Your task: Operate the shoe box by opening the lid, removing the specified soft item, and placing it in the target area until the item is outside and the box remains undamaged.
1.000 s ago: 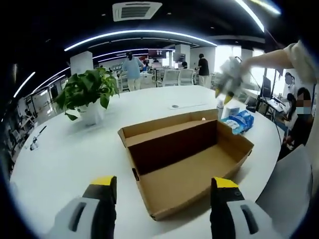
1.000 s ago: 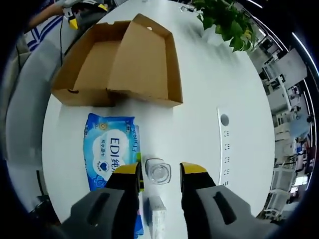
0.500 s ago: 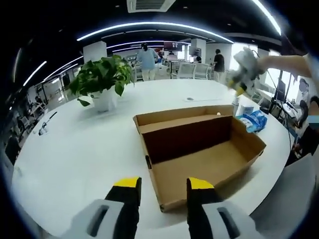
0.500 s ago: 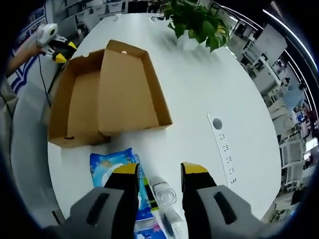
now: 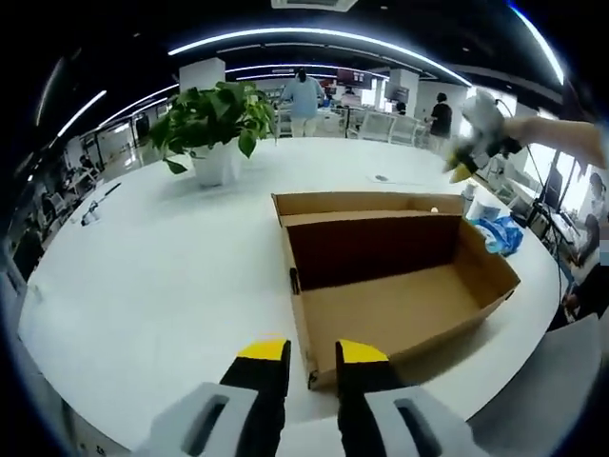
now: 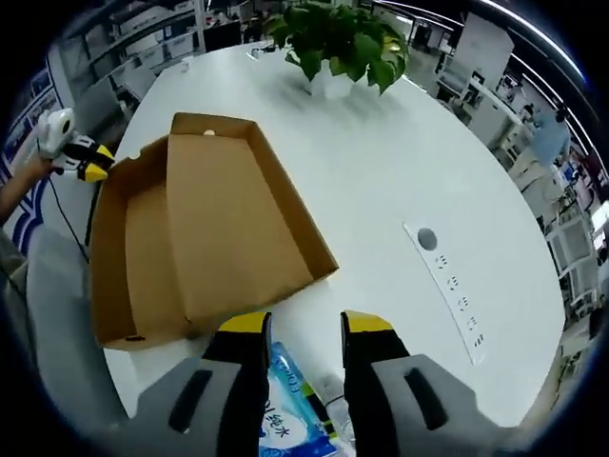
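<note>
Compared with a second ago, the left gripper (image 5: 312, 350) has gone from wide apart to nearly closed, just a thin slit between the yellow tips, and nothing is pinched in there. The right gripper (image 6: 303, 324) kept about the same moderate gap while lifting away from the tabletop, so more of the shoe box (image 5: 395, 286) is visible under it now. The box sits open on the white round table (image 5: 162, 276), lid flipped up behind it, and the cardboard inside looks bare, no soft item in it. The blue wet-wipe pack (image 6: 290, 409) is already out, lying on the table right beside the box's far short end, below the right gripper's tips and partly hidden by them; a small clear bottle (image 6: 335, 407) sits next to the pack. In the left gripper view the pack (image 5: 497, 231) peeks out past the box's right wall. The near corner of the box is close to the table edge by the left gripper, while the plant (image 5: 214, 119) side has loads of open tabletop. Right jaws are loose, touching nothing, holding nothing
</note>
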A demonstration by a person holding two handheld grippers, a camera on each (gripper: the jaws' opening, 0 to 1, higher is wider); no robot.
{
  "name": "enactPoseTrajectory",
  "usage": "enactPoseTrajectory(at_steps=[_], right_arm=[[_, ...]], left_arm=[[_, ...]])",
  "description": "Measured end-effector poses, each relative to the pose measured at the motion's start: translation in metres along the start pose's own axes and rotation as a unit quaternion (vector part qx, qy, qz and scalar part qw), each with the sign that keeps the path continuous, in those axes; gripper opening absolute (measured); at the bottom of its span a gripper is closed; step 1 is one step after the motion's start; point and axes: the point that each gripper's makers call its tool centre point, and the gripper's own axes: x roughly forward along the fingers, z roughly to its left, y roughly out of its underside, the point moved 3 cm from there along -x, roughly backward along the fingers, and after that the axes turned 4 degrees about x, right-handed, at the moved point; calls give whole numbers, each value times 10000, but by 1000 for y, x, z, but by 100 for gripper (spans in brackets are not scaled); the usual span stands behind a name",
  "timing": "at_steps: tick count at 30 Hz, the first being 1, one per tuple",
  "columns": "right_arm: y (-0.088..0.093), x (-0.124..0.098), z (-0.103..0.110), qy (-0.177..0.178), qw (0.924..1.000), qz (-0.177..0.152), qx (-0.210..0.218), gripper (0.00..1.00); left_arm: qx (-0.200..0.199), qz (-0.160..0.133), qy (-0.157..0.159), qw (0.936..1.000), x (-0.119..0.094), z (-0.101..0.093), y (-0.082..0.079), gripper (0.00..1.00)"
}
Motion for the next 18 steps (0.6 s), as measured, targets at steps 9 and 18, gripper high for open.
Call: enactPoseTrajectory(at_steps=[9, 18], right_arm=[[0, 21, -10, 152, 9956, -180, 902, 24], [6, 45, -6, 98, 9885, -81, 1508, 21]], left_arm=[[-255, 81, -47, 9996, 6, 1, 4, 6], [-372, 135, -26, 9992, 9, 0, 4, 5]])
